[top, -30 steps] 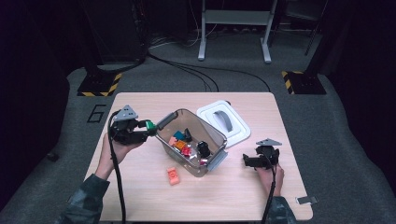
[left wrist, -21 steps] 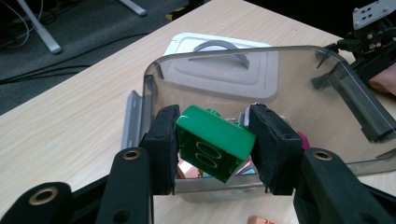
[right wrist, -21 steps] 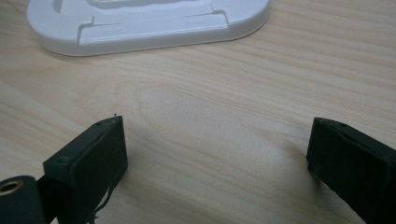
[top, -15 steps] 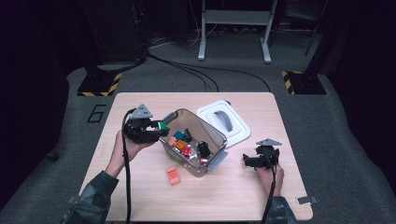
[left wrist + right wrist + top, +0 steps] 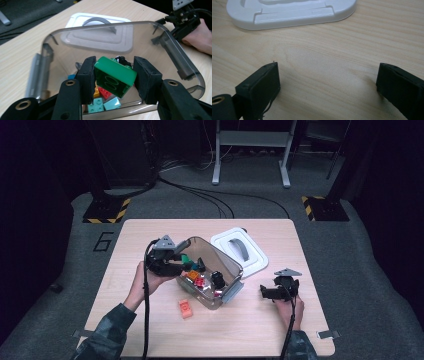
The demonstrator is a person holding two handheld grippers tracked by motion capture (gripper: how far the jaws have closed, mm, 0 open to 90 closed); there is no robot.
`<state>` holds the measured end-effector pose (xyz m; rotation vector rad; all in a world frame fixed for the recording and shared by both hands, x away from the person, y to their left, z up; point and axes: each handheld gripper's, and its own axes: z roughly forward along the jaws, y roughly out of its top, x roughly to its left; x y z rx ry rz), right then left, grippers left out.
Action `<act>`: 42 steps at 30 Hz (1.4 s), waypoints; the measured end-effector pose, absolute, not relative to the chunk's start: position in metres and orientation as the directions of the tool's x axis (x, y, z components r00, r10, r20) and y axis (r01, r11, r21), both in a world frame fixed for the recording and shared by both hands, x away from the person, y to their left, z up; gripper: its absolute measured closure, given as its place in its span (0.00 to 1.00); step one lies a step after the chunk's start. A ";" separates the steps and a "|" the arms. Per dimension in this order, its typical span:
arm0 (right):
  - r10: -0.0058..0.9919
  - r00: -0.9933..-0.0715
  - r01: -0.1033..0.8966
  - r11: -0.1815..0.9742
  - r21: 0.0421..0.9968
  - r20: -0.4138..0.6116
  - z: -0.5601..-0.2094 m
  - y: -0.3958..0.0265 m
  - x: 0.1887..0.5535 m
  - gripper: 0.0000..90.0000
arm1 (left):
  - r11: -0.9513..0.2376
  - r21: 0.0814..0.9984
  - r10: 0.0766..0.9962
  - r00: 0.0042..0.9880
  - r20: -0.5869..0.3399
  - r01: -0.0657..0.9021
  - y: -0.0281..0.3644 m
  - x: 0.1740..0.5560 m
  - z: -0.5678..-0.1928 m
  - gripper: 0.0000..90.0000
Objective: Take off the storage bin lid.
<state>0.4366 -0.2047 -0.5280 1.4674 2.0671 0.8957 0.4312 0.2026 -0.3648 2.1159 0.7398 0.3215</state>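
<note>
A green brick (image 5: 114,76) sits clamped between the two black jaws of my left gripper (image 5: 114,79), studs facing away, held over the open clear bin (image 5: 175,62). From above, the left gripper (image 5: 181,258) hovers at the bin's (image 5: 235,270) left rim with the green brick (image 5: 185,258) at its tip. Several coloured bricks (image 5: 200,279) lie inside the bin. My right gripper (image 5: 264,292) rests low at the table's right side, jaws wide apart (image 5: 327,85) over bare wood with nothing between them.
The bin's white lid (image 5: 240,251) with a grey handle lies behind the bin; its edge (image 5: 287,12) lies just beyond the right gripper. One orange brick (image 5: 185,308) lies on the table (image 5: 125,250) in front of the bin.
My left gripper has carried the green brick rightward from the table's left part to over the bin's left rim. The right gripper has stayed still.
</note>
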 end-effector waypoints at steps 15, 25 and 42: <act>0.943 -0.333 0.651 0.223 0.725 0.009 -0.528 -0.205 0.436 0.05 | -0.489 0.759 0.553 0.826 -0.111 0.430 0.178 0.425 -0.389 0.60; 0.943 -0.333 0.651 0.224 0.726 0.008 -0.528 -0.205 0.436 0.05 | -0.526 0.724 0.516 0.844 -0.145 0.446 0.171 0.423 -0.393 0.60; 0.943 -0.333 0.651 0.223 0.726 0.009 -0.528 -0.205 0.436 0.05 | -0.522 0.752 0.509 0.855 -0.105 0.403 0.184 0.406 -0.385 0.35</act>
